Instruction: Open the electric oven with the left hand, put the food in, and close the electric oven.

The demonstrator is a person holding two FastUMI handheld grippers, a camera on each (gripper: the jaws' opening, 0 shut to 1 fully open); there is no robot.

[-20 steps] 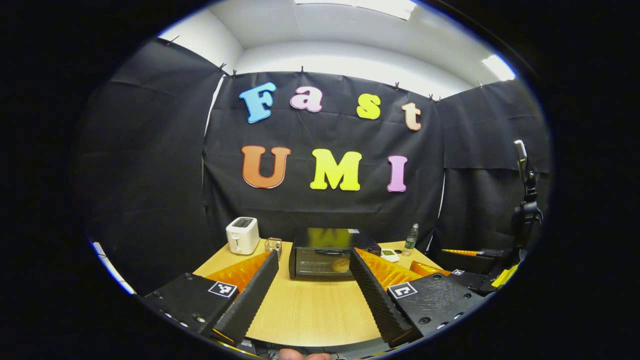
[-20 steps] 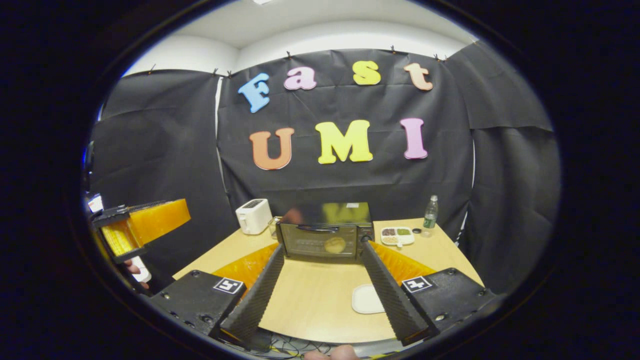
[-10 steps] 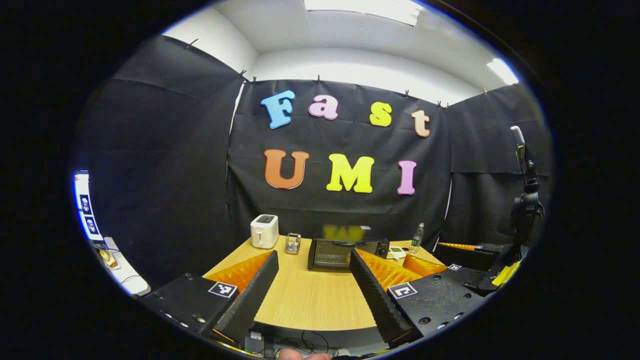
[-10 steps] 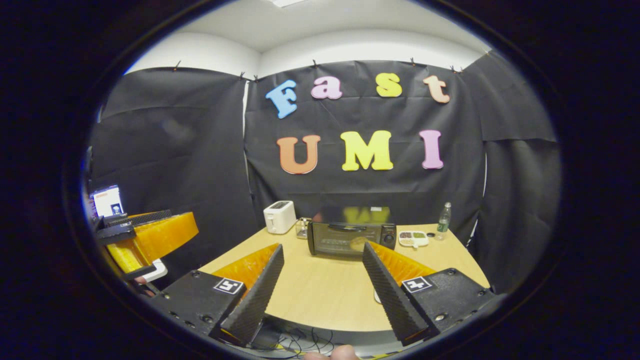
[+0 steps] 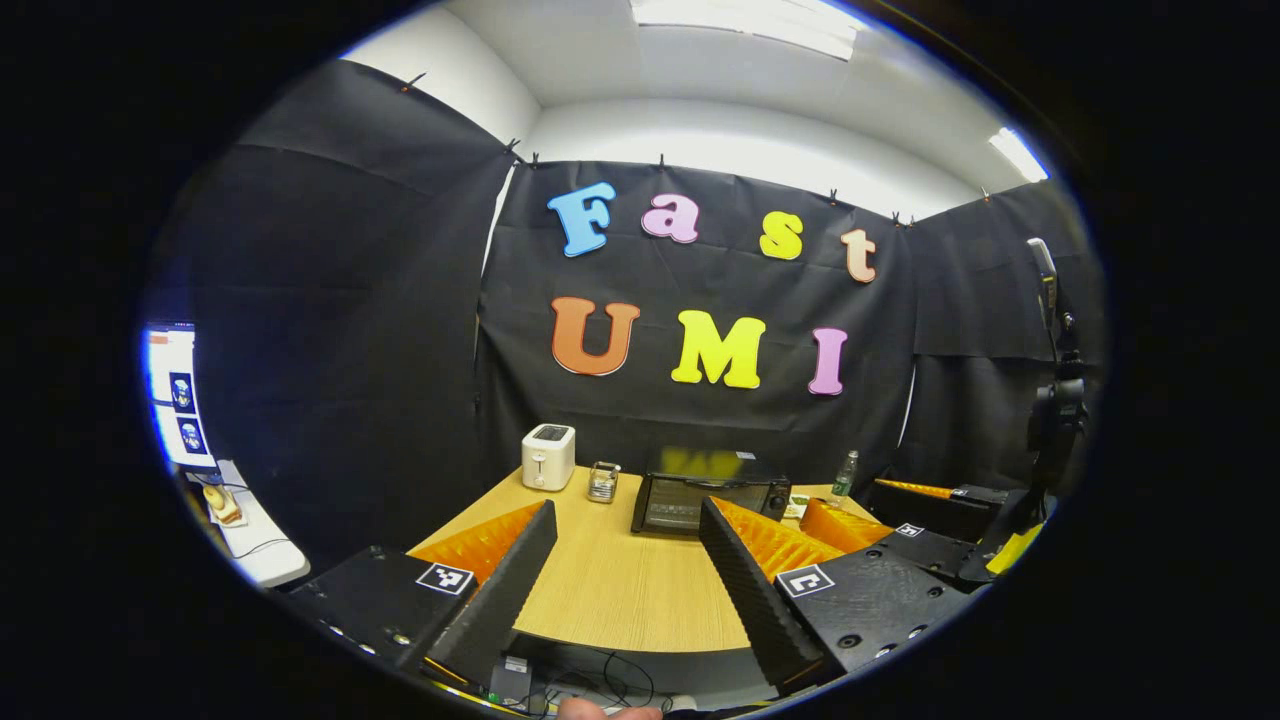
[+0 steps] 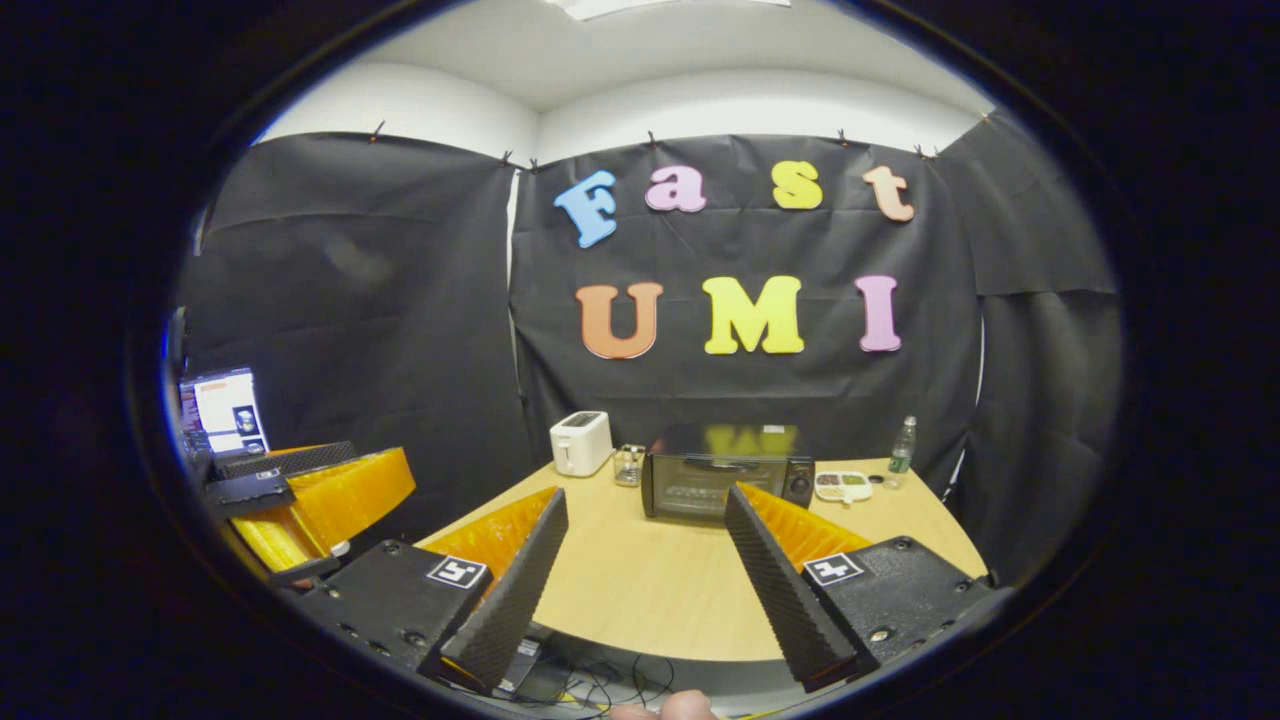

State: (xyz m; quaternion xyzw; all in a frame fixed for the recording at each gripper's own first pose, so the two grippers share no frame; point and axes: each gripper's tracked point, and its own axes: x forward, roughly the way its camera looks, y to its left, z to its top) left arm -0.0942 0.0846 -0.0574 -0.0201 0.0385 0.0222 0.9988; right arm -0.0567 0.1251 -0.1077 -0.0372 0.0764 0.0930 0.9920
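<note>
Two grippers hang wide open above the near edge of the wooden table [image 5: 610,600], nothing between their fingers. The table spreads out ahead of the left gripper [image 5: 625,580], and the electric oven [image 5: 708,502] stands at its far side, straight ahead and a little toward this gripper's right finger, well apart from it, with its door shut. From the right gripper [image 6: 645,570] the oven [image 6: 725,486] likewise sits straight ahead across the table, well apart from the fingers; I cannot make out food behind its glass. A white toaster [image 6: 581,443] stands ahead and to the left of the oven, with a small glass jar [image 6: 628,465] between the two. Beyond the right finger, just right of the oven, lie a white snack tray [image 6: 843,486] and then a plastic bottle [image 6: 902,446].
</note>
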